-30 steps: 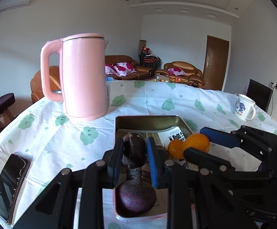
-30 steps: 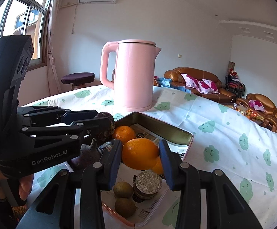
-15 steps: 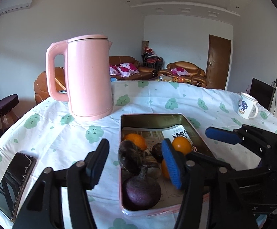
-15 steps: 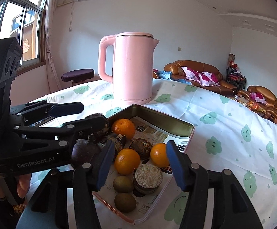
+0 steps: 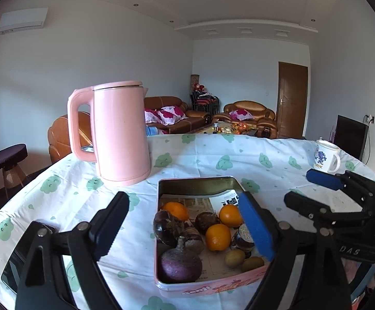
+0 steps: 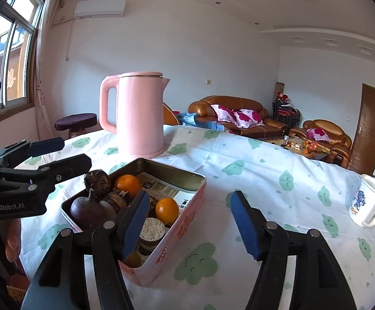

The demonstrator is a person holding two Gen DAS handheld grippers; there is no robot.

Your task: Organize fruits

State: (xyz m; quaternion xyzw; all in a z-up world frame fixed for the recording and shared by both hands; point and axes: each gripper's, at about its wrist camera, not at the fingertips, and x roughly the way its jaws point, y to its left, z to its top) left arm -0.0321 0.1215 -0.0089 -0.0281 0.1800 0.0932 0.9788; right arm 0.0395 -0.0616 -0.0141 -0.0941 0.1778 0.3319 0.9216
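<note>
A pink tin box (image 5: 202, 288) (image 6: 177, 235) sits on the table, lined with newspaper. It holds oranges (image 5: 217, 237) (image 6: 167, 210), dark purple round fruits (image 5: 179, 264) (image 6: 87, 212), small brown kiwis (image 5: 234, 257) and a small jar (image 6: 152, 228). My left gripper (image 5: 184, 227) is open and empty, raised above the near end of the box. My right gripper (image 6: 190, 222) is open and empty, over the box's right edge; it also shows at the right of the left wrist view (image 5: 308, 188).
A pink kettle (image 5: 115, 131) (image 6: 138, 113) stands behind the box. A white mug (image 5: 325, 156) (image 6: 365, 204) is at the far right. A phone (image 5: 14, 266) lies at the left table edge. The cloth is white with green prints.
Both grippers opened wide, let go of a dark fruit and an orange, which now lie in the box, and drew back and upward from it.
</note>
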